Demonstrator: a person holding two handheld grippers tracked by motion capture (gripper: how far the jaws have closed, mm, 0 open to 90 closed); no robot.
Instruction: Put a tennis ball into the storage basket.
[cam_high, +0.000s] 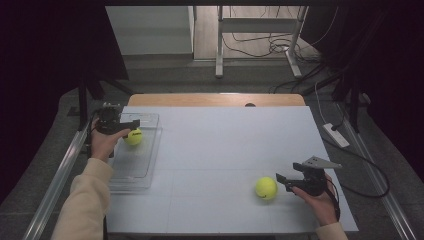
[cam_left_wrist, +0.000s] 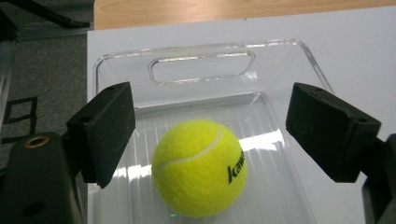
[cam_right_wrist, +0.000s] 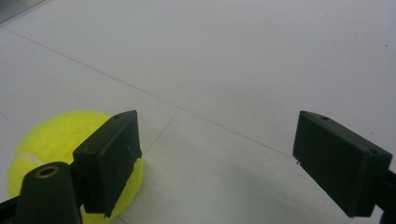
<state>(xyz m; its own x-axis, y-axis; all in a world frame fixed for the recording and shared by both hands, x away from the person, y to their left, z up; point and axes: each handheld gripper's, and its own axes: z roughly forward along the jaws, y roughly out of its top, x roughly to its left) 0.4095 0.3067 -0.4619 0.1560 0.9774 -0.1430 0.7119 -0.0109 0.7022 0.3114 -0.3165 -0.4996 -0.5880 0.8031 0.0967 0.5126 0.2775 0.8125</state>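
Note:
A yellow tennis ball lies in a clear plastic tray at the table's left. My left gripper hangs over it, open, with the ball between the pads and a gap on each side. From above, that gripper is at the tray's far end, just over the ball. A second tennis ball rests on the white table at the front right. My right gripper stands open just to its right. Along its jaws, this ball sits partly behind the left pad, outside the gap.
The tray has a cut-out handle at its far end. The white tabletop ends in a wooden strip at the back. Metal rails run along both sides, and cables lie on the floor at the right.

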